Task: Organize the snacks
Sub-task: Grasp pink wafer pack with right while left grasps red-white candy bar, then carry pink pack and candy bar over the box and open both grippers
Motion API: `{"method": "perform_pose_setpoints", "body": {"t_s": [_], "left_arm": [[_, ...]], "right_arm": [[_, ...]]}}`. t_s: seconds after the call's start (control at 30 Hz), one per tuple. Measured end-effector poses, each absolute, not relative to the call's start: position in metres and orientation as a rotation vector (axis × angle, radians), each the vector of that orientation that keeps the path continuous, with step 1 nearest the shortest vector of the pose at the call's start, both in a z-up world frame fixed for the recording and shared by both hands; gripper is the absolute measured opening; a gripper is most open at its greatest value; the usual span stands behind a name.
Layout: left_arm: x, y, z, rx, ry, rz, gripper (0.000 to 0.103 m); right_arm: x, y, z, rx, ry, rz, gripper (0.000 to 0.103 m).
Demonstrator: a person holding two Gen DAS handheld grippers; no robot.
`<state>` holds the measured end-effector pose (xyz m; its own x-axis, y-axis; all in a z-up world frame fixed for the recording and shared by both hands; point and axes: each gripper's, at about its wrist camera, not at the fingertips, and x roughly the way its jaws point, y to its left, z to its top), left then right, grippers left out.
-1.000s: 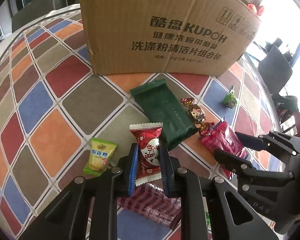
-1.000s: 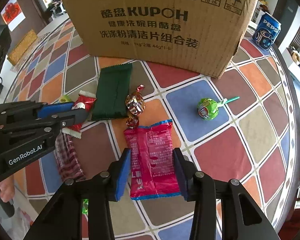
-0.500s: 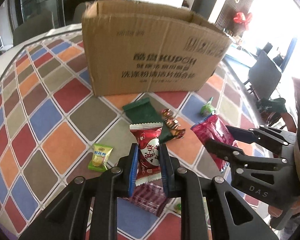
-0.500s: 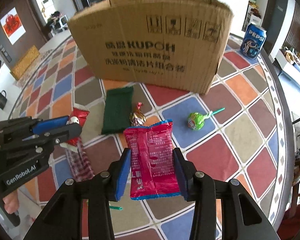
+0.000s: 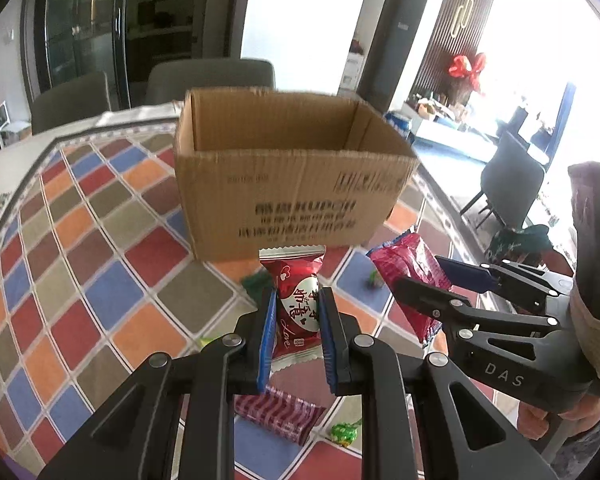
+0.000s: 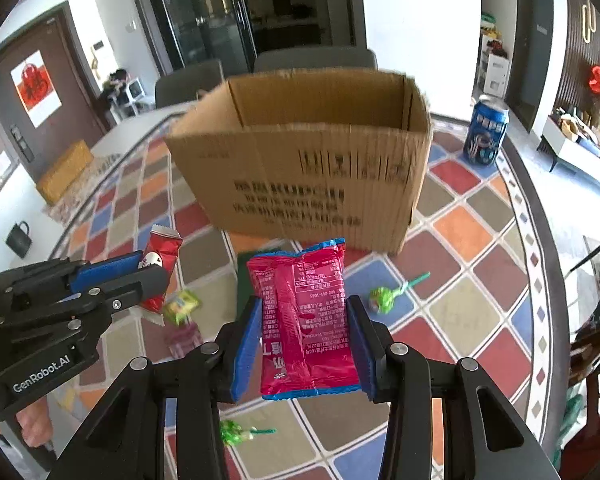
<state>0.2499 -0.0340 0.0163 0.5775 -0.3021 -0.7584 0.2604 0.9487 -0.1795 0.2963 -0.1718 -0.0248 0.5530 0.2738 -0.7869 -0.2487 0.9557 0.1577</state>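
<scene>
My left gripper [image 5: 296,316] clamps a red candy packet [image 5: 298,304], my right gripper [image 6: 305,334] a pink snack bag [image 6: 304,316], both above the table [image 6: 472,300] before the open box [image 6: 300,172]; only the right view shows the blue can [image 6: 486,136]

Red snack packet [image 5: 298,304] in left gripper [image 5: 298,320]

"GenRobot.AI" left gripper [image 6: 140,276], "DAS" right gripper [image 5: 420,280]
</scene>
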Motion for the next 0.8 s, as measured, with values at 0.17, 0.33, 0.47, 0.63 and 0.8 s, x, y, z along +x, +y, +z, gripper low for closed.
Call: {"method": "perform_pose_setpoints", "body": {"t_s": [0.17, 0.33, 0.47, 0.63, 0.8], "left_arm": [[0.252, -0.032, 0.036, -0.052, 0.845, -0.333, 0.021], [0.258, -0.032, 0.051, -0.065, 0.804, -0.338, 0.021], [0.264, -0.031, 0.061, -0.073, 0.777, -0.339, 0.021], [0.274, -0.032, 0.071, -0.083, 0.753, -0.337, 0.021], [0.284, -0.032, 0.078, -0.089, 0.740, -0.334, 0.021]], "right_arm": [[0.297, -0.171, -0.008, 0.046, 0.889, 0.316, 0.043], [0.299, -0.171, 0.009, 0.064, 0.848, 0.321, 0.043], [0.304, -0.171, 0.021, 0.077, 0.814, 0.324, 0.043], [0.311, -0.172, 0.036, 0.089, 0.777, 0.321, 0.043], [0.320, -0.174, 0.043, 0.106, 0.756, 0.316, 0.043]]}}
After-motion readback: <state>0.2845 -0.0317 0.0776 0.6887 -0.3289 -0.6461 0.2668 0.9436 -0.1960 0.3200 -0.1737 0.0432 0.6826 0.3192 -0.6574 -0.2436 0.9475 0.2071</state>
